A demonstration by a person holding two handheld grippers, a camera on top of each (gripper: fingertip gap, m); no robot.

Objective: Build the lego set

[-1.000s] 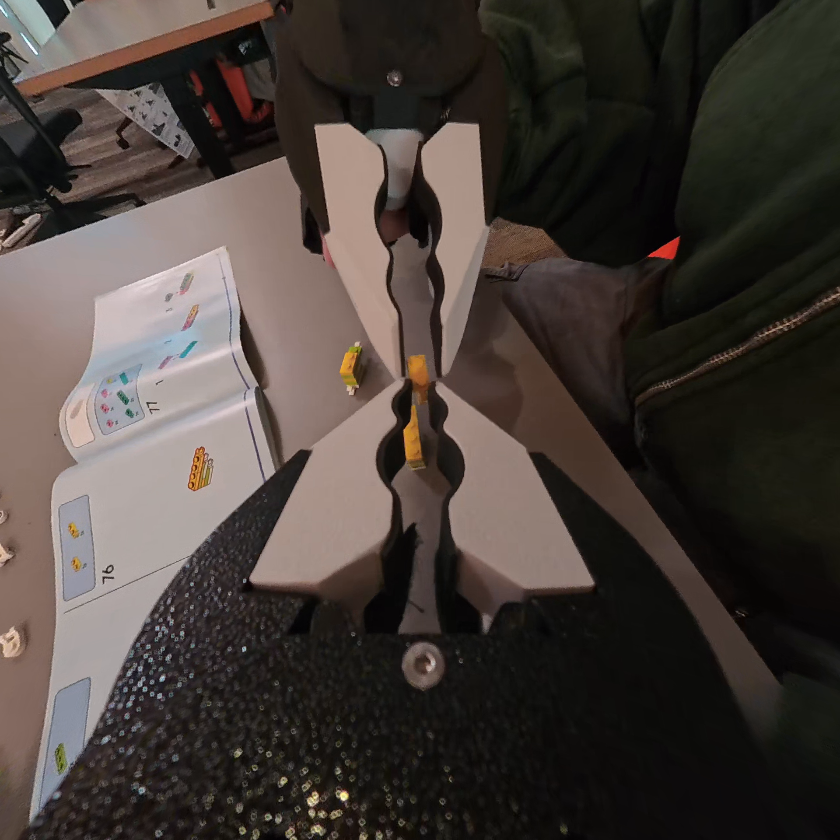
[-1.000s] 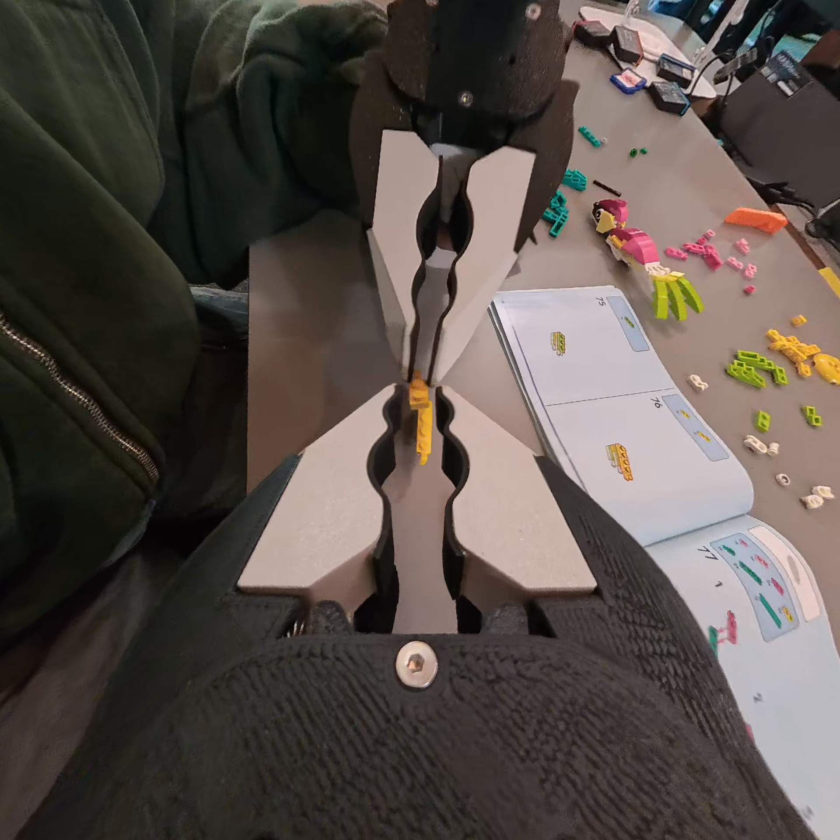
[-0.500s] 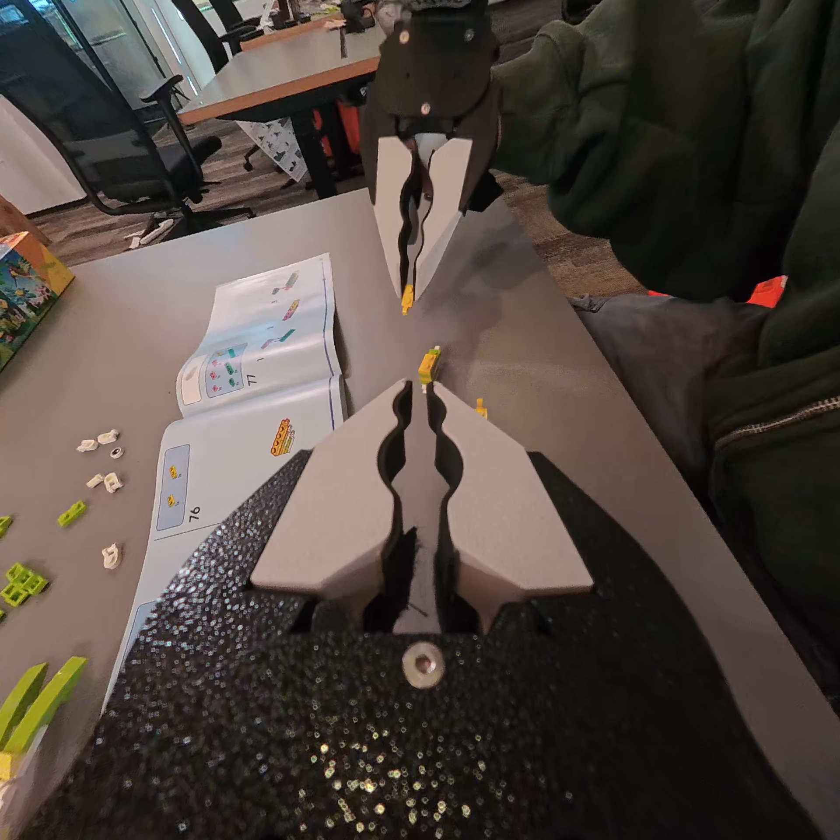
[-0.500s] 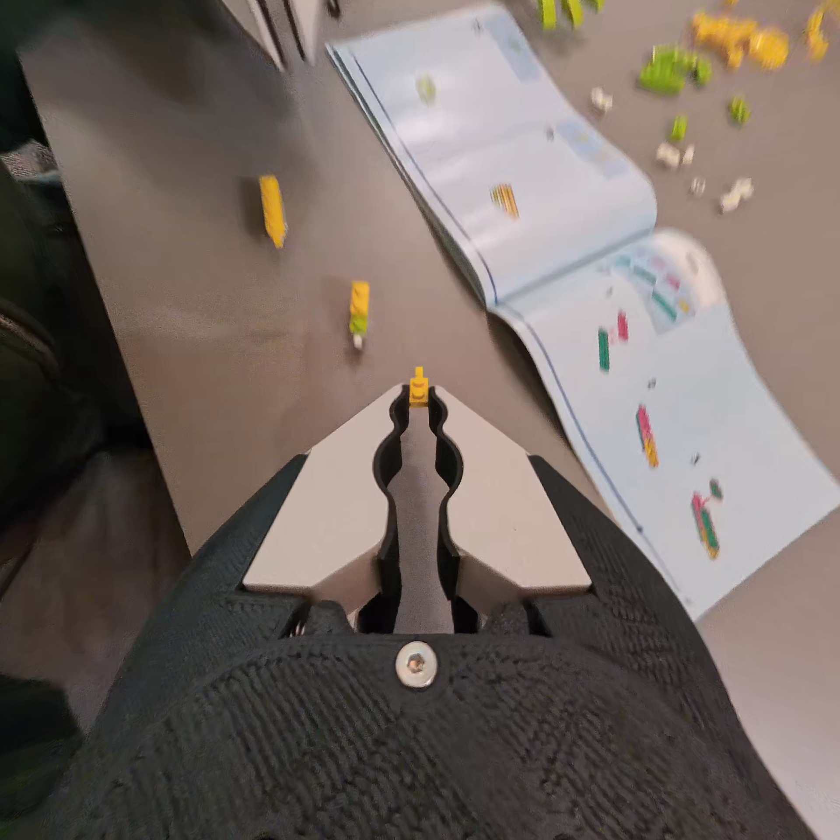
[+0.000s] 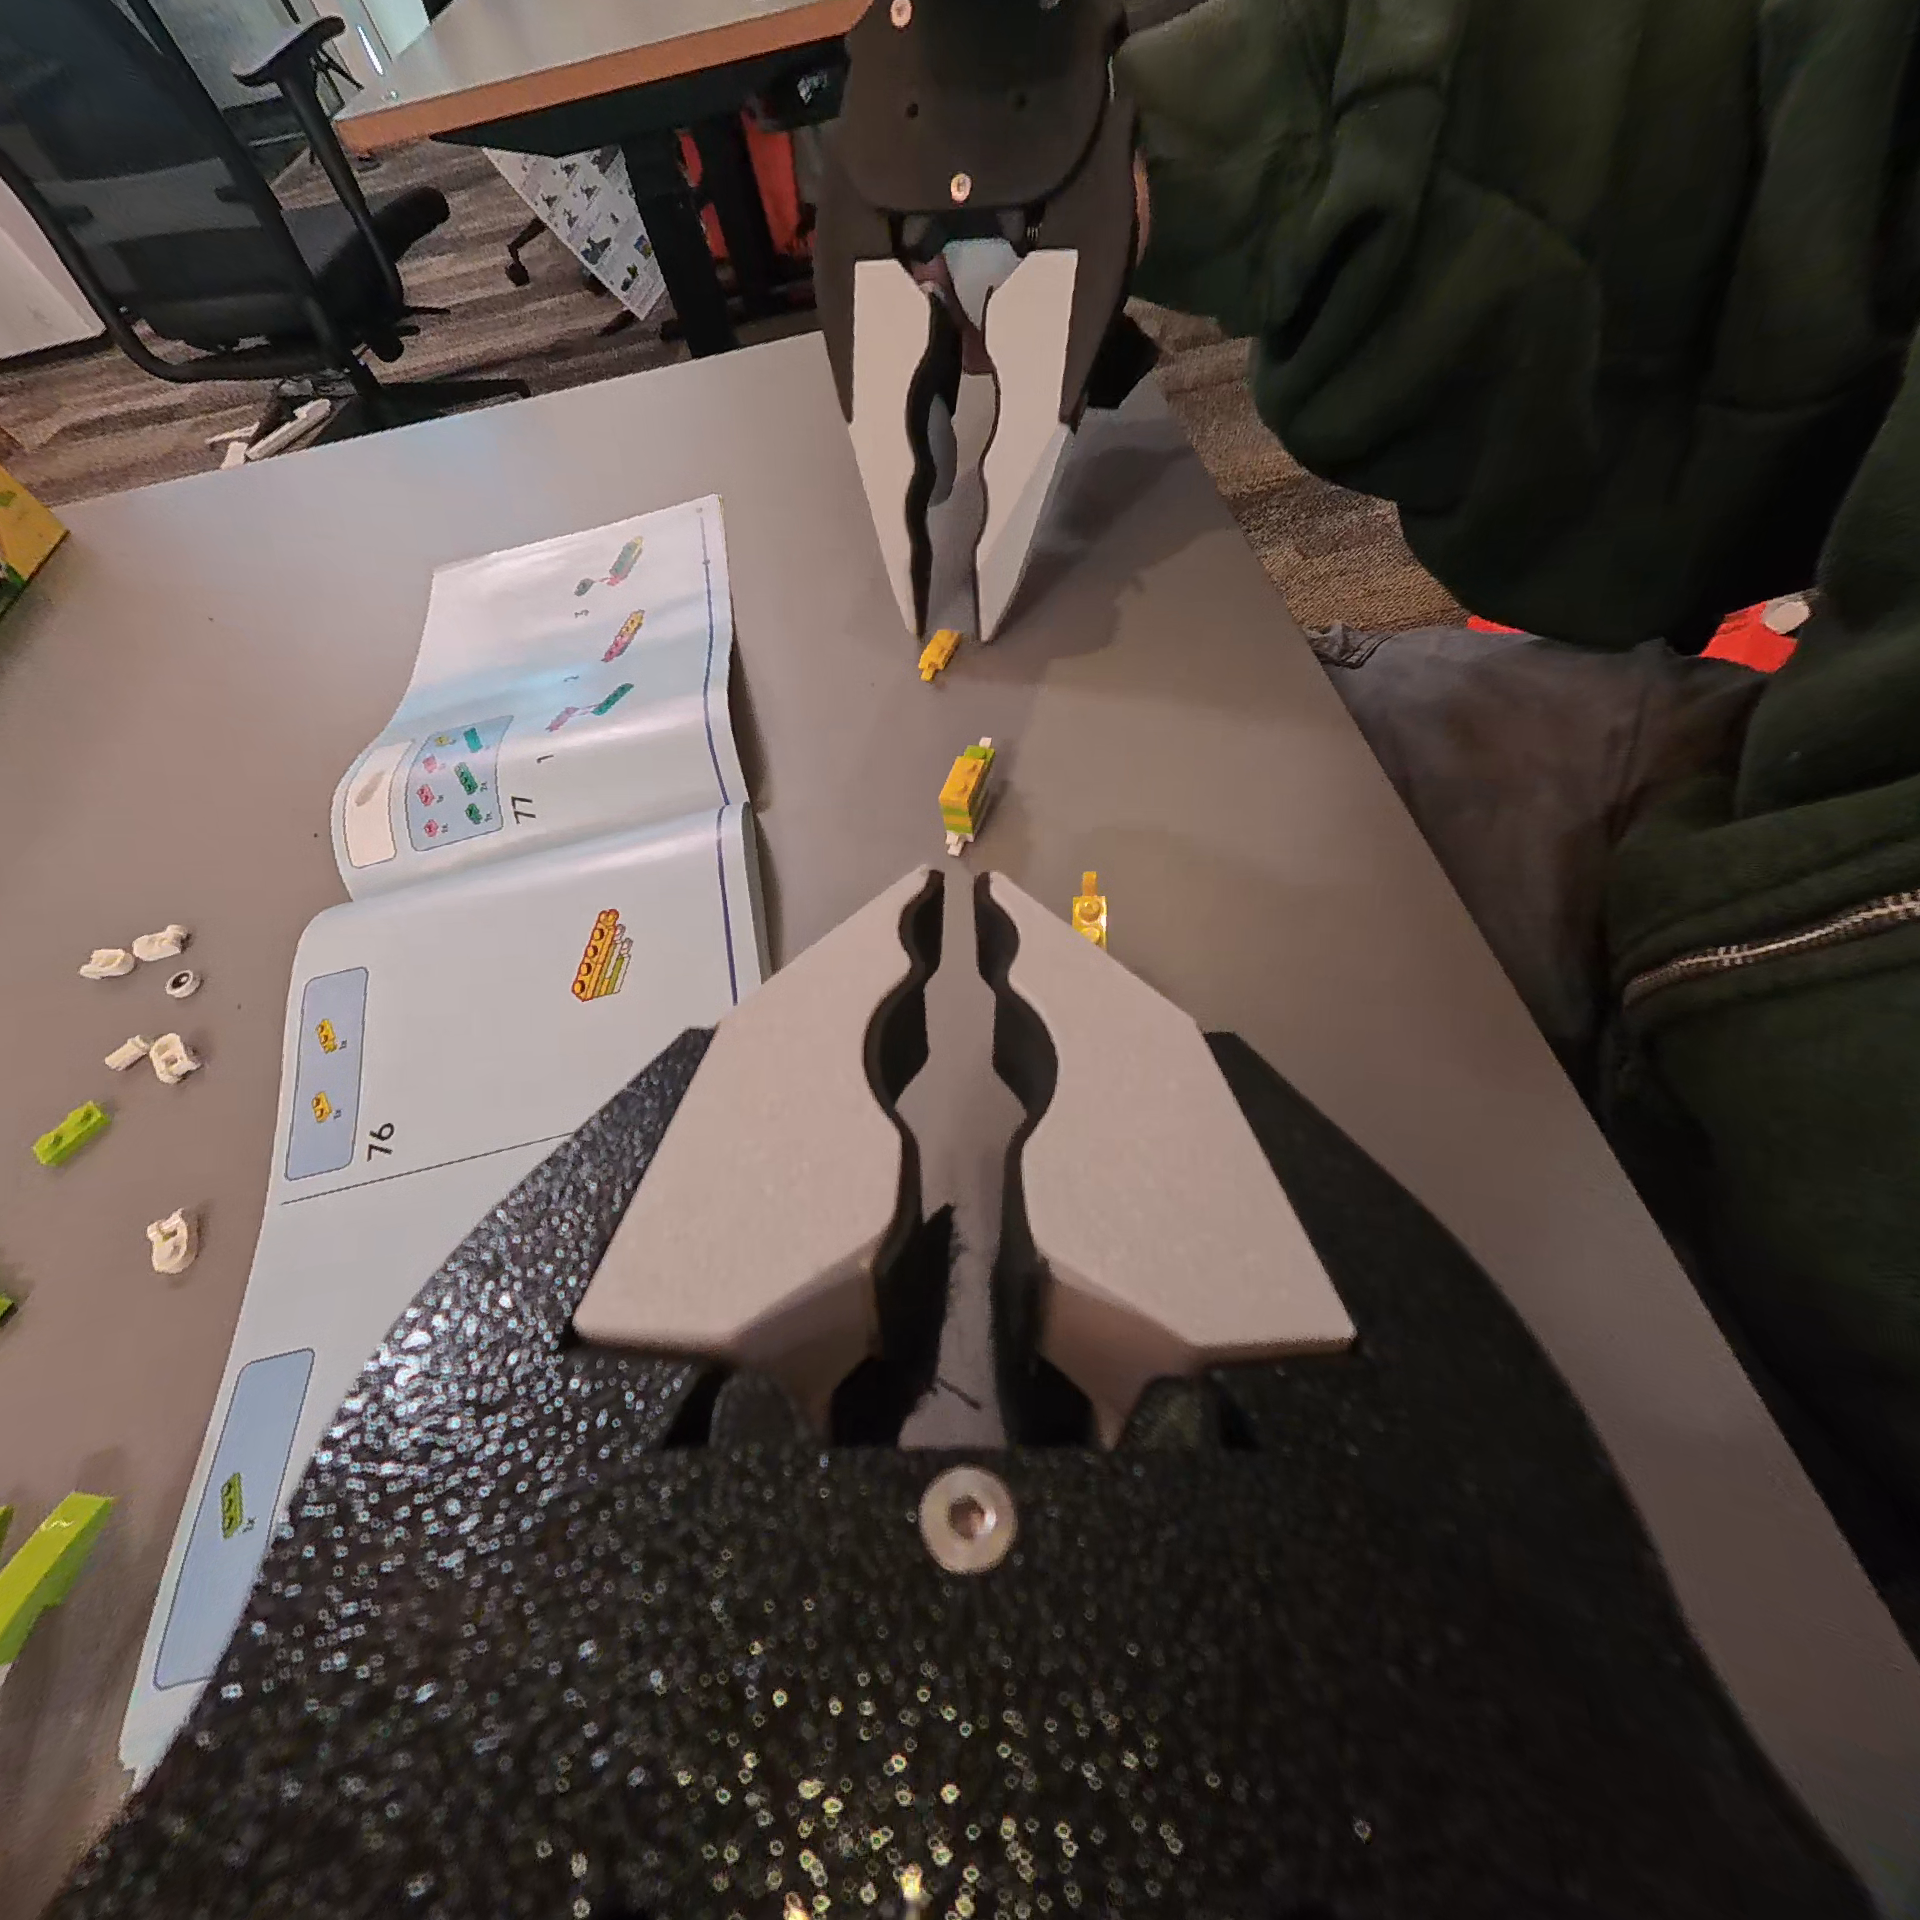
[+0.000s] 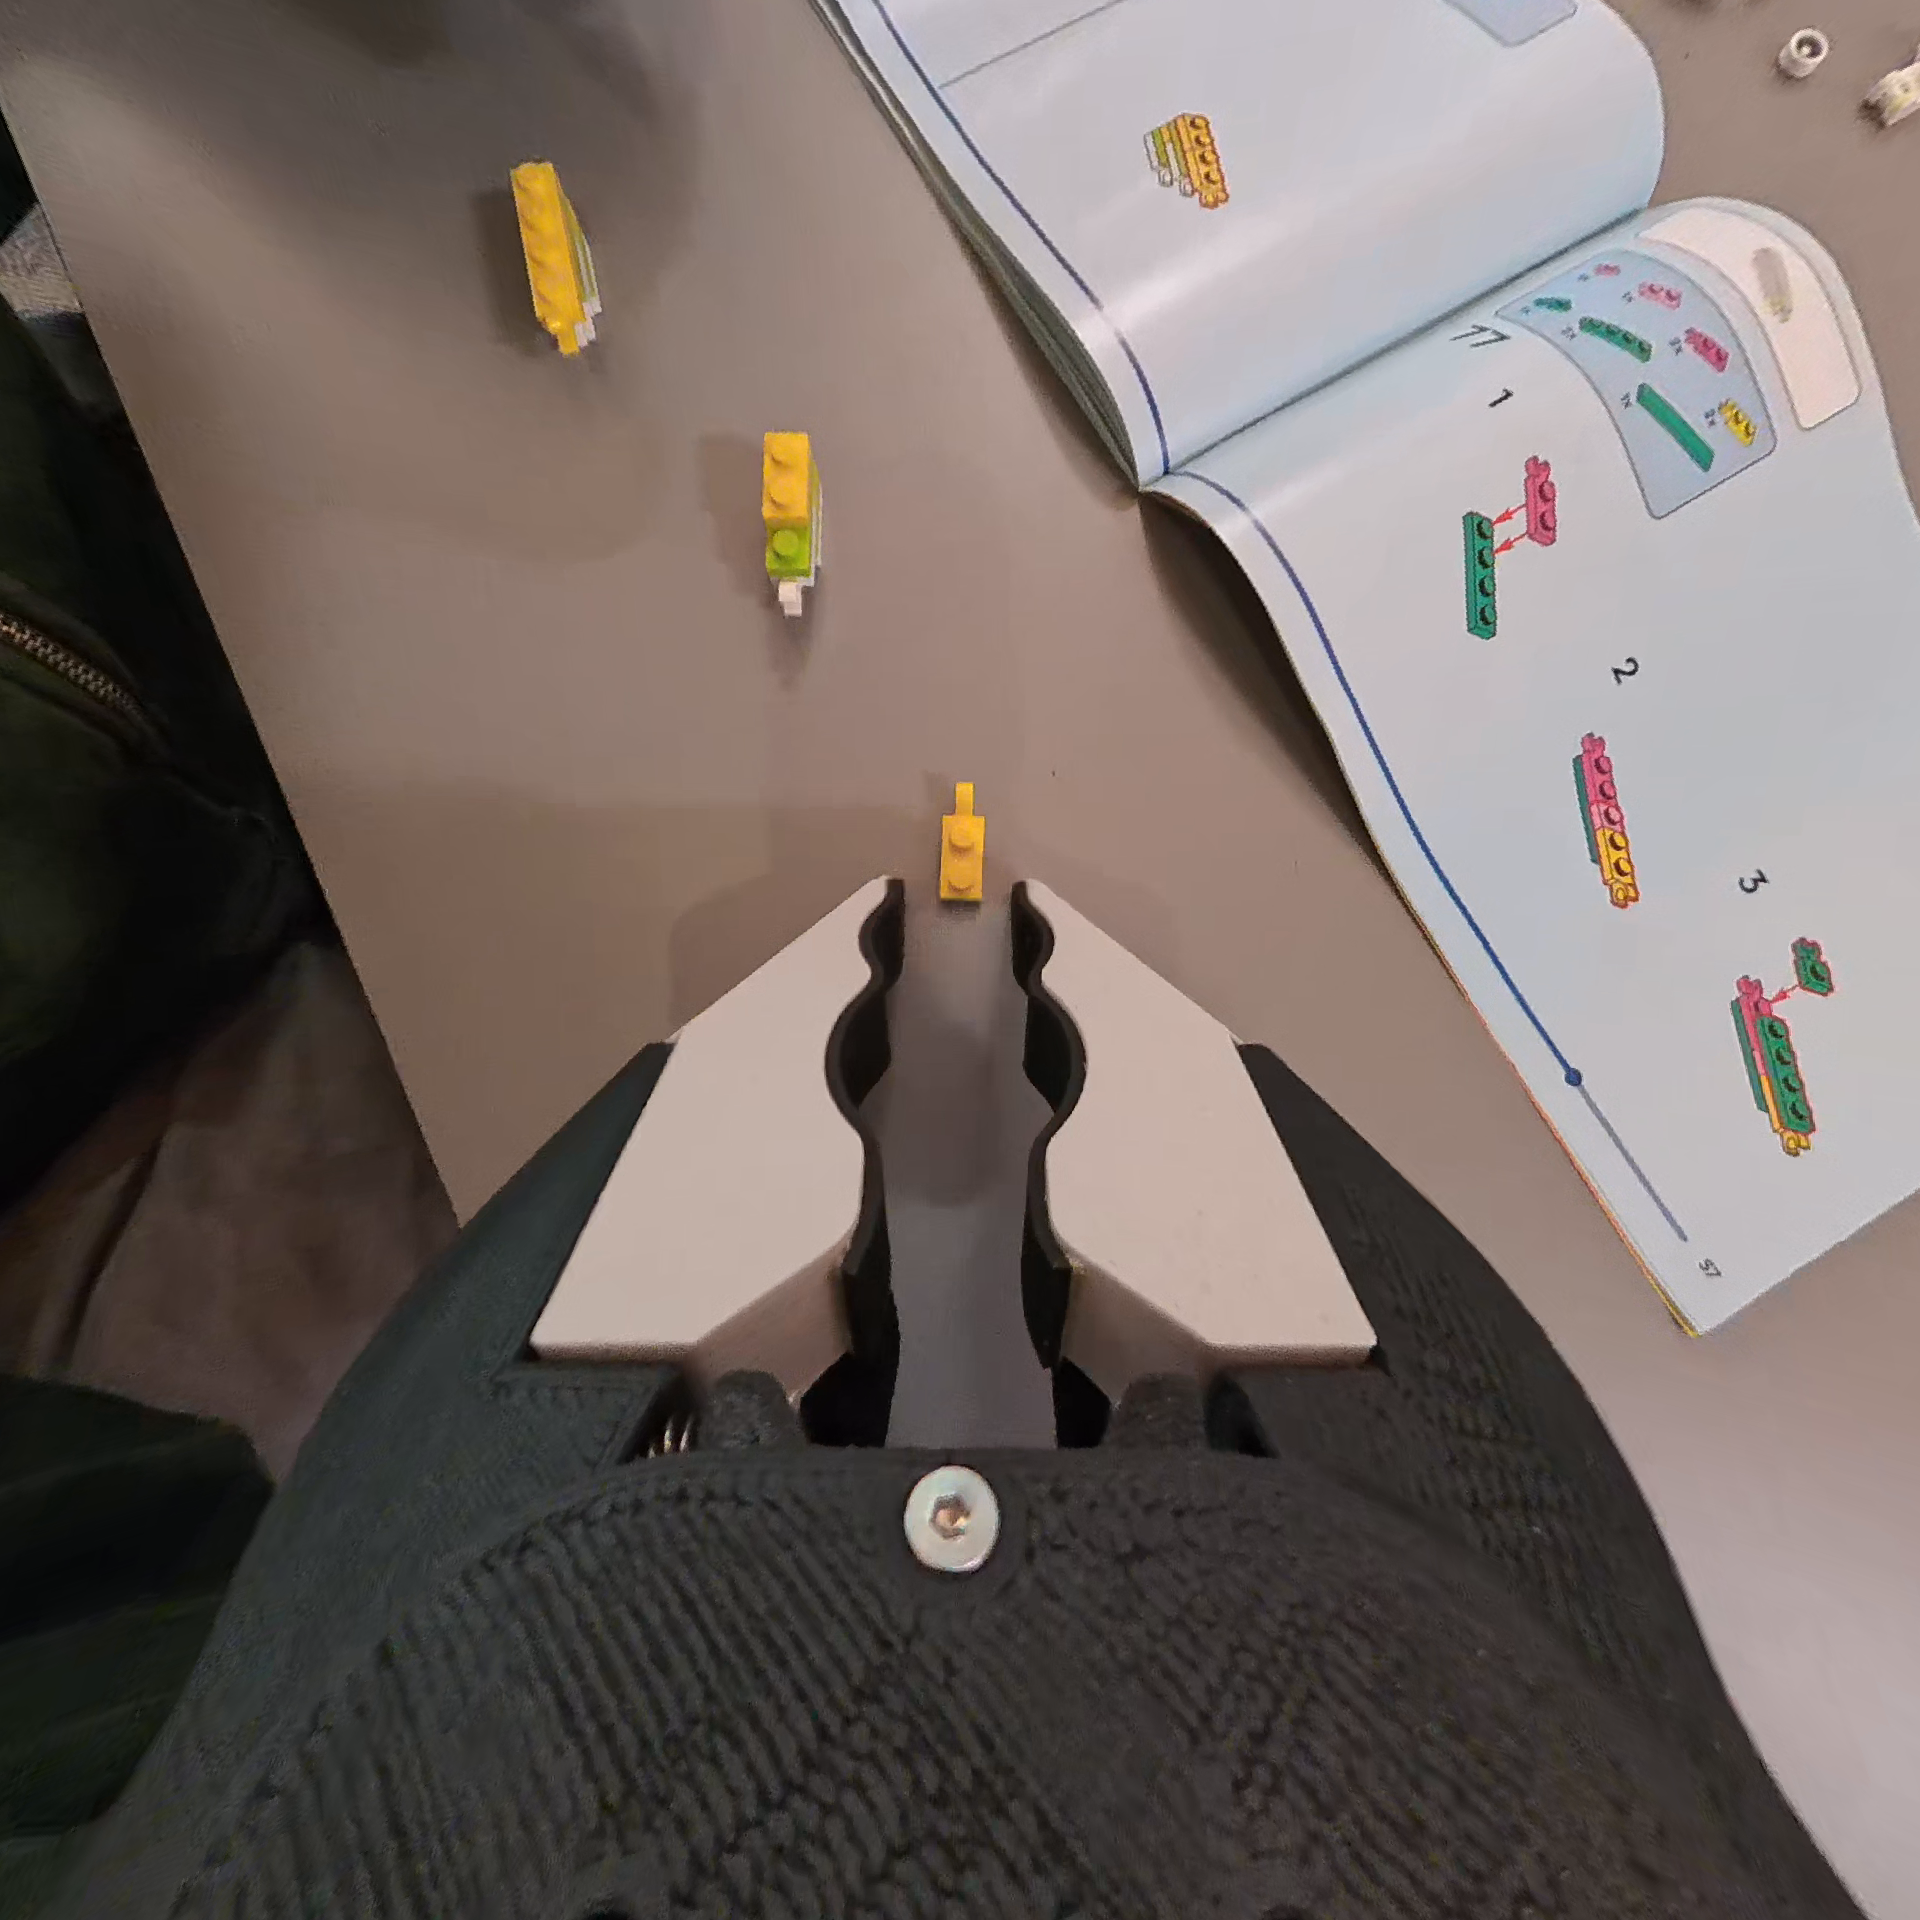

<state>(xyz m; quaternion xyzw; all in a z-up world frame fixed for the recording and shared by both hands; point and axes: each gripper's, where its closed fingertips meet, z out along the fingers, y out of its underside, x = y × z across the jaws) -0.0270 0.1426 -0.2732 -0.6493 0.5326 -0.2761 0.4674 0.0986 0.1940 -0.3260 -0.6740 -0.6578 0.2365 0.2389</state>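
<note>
We note three small lego pieces lying in a rough line on the grey table (image 6: 540,727), well apart from one another. Nearest our right gripper (image 6: 958,888) is a small yellow plate with a clip (image 6: 962,852): long axis runs along the fingers, clip end pointing away, rear end just between the fingertips. Right jaws stand narrowly apart, either side of the plate; we cannot tell if they touch it. Beyond lies a yellow-and-lime stack with a white tip (image 6: 790,514), white end toward the right gripper. Farthest is a long yellow layered assembly (image 6: 551,255), studs up. Left gripper (image 5: 958,878) hangs above the table, jaws nearly closed, a thin gap, holding nothing. Open instruction booklet (image 6: 1351,260) lies beside the line.
</note>
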